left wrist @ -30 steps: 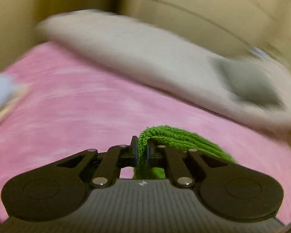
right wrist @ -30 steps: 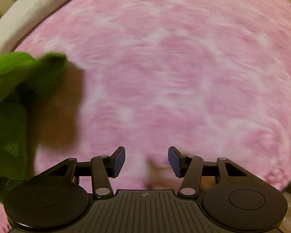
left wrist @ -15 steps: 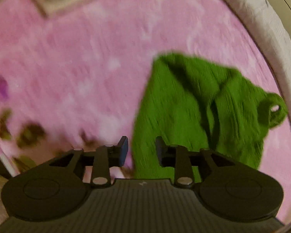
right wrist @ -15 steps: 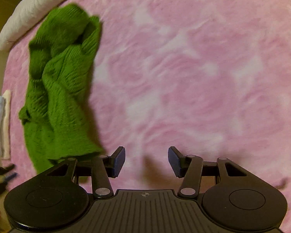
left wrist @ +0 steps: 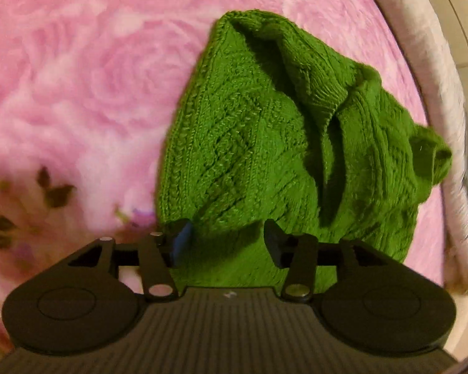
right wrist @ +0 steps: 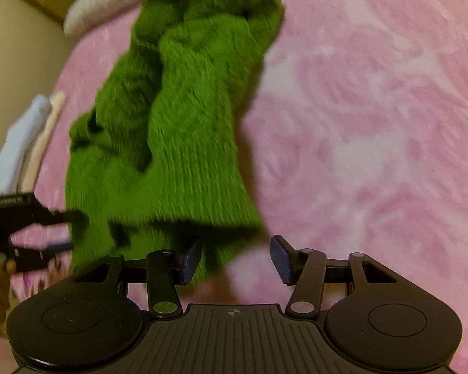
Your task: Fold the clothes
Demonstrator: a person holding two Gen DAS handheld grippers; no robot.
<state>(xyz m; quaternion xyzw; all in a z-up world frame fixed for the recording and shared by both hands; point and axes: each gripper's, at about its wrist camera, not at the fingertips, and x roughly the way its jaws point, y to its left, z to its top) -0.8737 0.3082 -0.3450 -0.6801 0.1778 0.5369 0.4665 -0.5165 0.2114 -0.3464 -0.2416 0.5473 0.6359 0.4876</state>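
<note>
A green knitted sweater (left wrist: 265, 143) lies crumpled on a pink rose-patterned blanket (left wrist: 87, 71). My left gripper (left wrist: 226, 244) is open and empty, hovering over the sweater's near edge. In the right wrist view the sweater (right wrist: 177, 118) lies stretched away from me, and my right gripper (right wrist: 235, 260) is open and empty at its near right corner. The left gripper (right wrist: 31, 230) shows at the left edge of that view, beside the sweater's near left edge.
A white pillow or bolster (left wrist: 433, 71) runs along the blanket's right edge in the left wrist view. Folded pale blue and cream clothes (right wrist: 28, 137) lie stacked left of the sweater. A beige wall (right wrist: 15, 46) lies beyond. Flower print (left wrist: 21, 212) marks the blanket's near left.
My left gripper let go of the sweater, which dropped onto the blanket, and opened wider. Both grippers have moved closer to the sweater's near edge.
</note>
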